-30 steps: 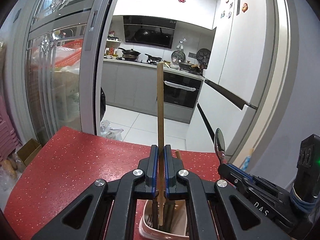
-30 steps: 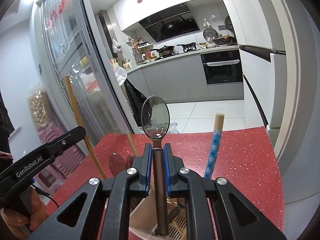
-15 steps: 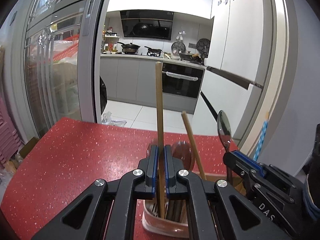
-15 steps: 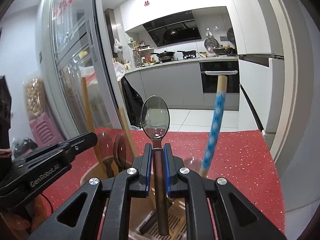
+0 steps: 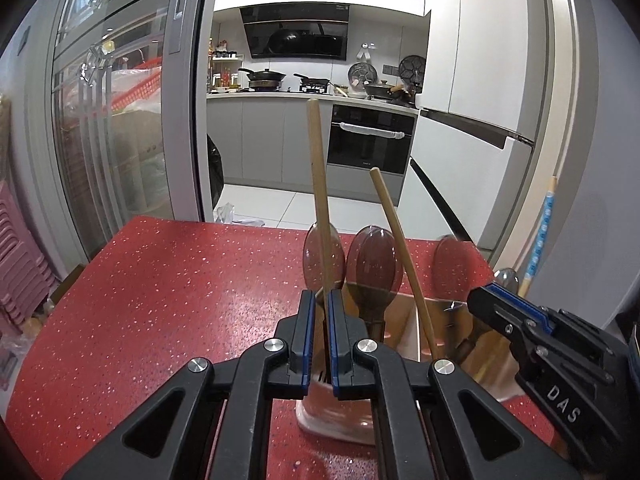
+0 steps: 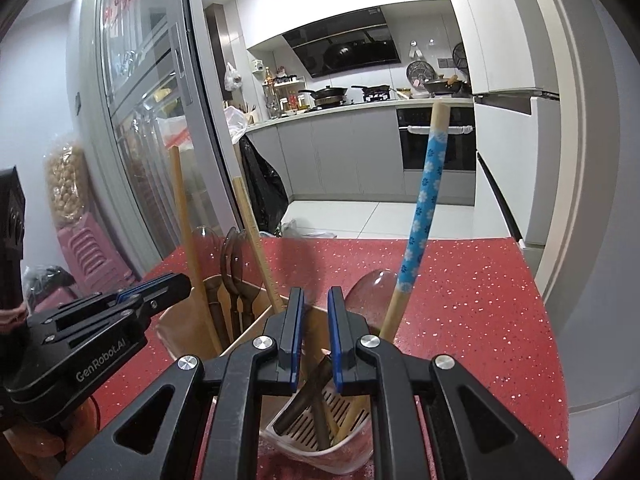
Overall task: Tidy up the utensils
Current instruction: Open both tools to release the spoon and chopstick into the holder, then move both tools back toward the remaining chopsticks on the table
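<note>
- The left gripper [image 5: 323, 332] has its fingers clamped narrow on a wooden chopstick [image 5: 318, 196], which stands upright with its lower end down in the utensil holder [image 5: 340, 428] on the red table [image 5: 160, 300].
- The right gripper [image 6: 312, 340] fingers are opening with nothing gripped between them; a dark-handled spoon [image 6: 304, 404] lies slanted in the holder's slotted compartment below.
- The chopstick looks light, stiff and smooth; a mid-shaft hold seems best to stop it pivoting.
- Around it: a second leaning chopstick [image 5: 400, 264], brown spoons [image 5: 374, 268] and a blue flowered-handle utensil [image 6: 424, 200] crowd the compartments, so the pieces could knock together or tip the light holder.
</note>
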A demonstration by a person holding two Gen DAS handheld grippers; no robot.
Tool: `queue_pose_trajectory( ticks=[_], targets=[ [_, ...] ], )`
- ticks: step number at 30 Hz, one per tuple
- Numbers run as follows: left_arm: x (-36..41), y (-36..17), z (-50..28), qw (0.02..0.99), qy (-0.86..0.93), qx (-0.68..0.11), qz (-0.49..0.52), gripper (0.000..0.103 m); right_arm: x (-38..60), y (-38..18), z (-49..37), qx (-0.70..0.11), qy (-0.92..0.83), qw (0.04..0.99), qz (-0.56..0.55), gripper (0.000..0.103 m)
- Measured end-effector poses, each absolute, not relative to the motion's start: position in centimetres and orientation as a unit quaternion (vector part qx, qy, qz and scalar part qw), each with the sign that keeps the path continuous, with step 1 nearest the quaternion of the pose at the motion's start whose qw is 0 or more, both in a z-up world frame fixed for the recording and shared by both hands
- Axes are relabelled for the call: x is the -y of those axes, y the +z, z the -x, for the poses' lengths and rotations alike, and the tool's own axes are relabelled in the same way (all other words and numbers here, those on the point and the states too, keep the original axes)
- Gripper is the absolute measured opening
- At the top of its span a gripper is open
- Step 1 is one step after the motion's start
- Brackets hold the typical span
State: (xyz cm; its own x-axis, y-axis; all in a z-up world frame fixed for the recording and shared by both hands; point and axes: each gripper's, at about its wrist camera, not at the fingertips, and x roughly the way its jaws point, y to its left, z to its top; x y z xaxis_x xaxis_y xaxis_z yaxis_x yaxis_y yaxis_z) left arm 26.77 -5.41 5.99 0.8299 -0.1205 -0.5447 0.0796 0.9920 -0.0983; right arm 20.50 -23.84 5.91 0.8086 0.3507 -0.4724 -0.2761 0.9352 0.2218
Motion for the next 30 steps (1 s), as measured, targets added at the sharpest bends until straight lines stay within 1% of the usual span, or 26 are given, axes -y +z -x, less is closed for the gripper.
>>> queue_pose_trajectory(
  ticks=[1, 4, 6, 8, 10, 13, 18, 24, 30],
  targets=[
    [5.4, 6.0, -26.7, 0.956, -0.052, -0.288, 0.036, 0.031, 23.9, 6.0, -20.5, -0.264, 0.168, 0.947, -0.074, 0.019],
    [5.2, 6.0, -26.1, 0.954, -0.048, -0.294, 0.035, 0.031, 24.0, 6.3, -20.2, -0.265, 0.169, 0.946, -0.08, 0.026],
    [5.0, 6.1, -25.5, 0.953, -0.047, -0.298, 0.036, 0.031, 24.2, 6.8, -19.7, -0.264, 0.173, 0.945, -0.086, 0.029],
    [4.9, 6.2, -24.9, 0.952, -0.045, -0.302, 0.035, 0.031, 24.3, 7.2, -19.2, -0.264, 0.179, 0.944, -0.089, 0.033],
    [4.7, 6.2, -24.4, 0.951, -0.043, -0.305, 0.036, 0.031, 24.3, 7.7, -18.4, -0.265, 0.184, 0.942, -0.089, 0.041],
    [4.4, 6.1, -23.5, 0.947, -0.041, -0.315, 0.039, 0.031, 24.3, 8.1, -17.1, -0.271, 0.188, 0.94, -0.088, 0.046],
    [3.8, 5.4, -21.7, 0.939, -0.028, -0.34, 0.046, 0.031, 24.5, 7.9, -15.5, -0.307, 0.191, 0.927, -0.096, 0.053],
    [3.4, 4.6, -19.5, 0.931, -0.024, -0.36, 0.05, 0.031, 24.7, 6.3, -13.4, -0.353, 0.182, 0.913, -0.094, 0.057],
    [2.9, 3.6, -17.2, 0.924, -0.017, -0.378, 0.051, 0.031, 25.2, 4.7, -11.6, -0.399, 0.17, 0.895, -0.106, 0.058]
  ],
)
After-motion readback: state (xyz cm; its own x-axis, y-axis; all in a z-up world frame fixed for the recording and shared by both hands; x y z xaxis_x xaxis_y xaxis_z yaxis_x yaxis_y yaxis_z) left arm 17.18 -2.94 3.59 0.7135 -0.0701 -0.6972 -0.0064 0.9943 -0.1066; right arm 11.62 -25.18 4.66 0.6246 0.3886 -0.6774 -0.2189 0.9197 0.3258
